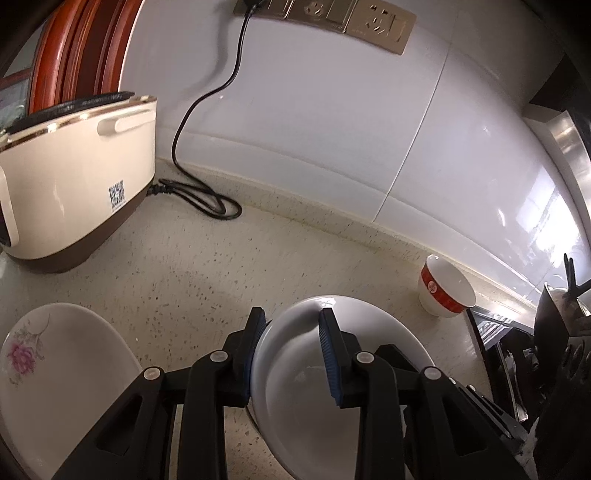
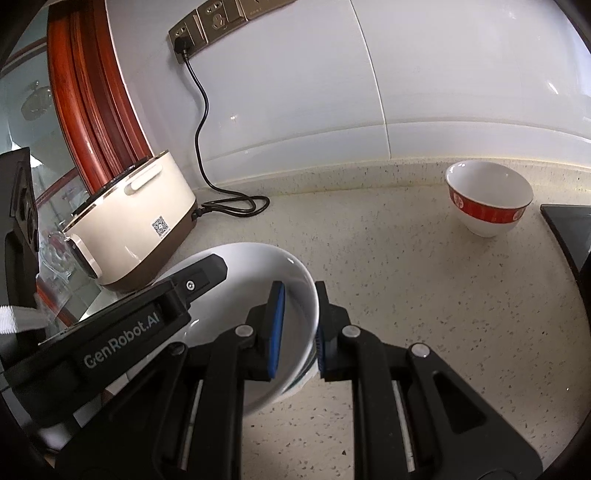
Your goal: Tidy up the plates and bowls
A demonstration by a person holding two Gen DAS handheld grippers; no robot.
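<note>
A white deep plate (image 1: 369, 332) sits low in the middle of the speckled counter. My left gripper (image 1: 291, 317) straddles its left rim, one pad outside and one inside, with a visible gap, so it is open. My right gripper (image 2: 299, 291) clamps the right rim of the same plate (image 2: 258, 266), one pad on each side. One finger of the left gripper (image 2: 201, 273) shows over the plate's far rim. A flower-patterned plate (image 1: 62, 369) lies to the left. A white bowl with a red band (image 2: 487, 199) stands upright near the back wall, also seen from the left as the bowl (image 1: 447, 290).
A cream and brown appliance (image 1: 74, 184) stands at the back left, its black cord (image 1: 207, 199) coiled on the counter and plugged into wall sockets (image 1: 325, 18). A black stove (image 2: 569, 229) borders the counter on the right. A red-brown frame (image 2: 92, 110) rises behind the appliance.
</note>
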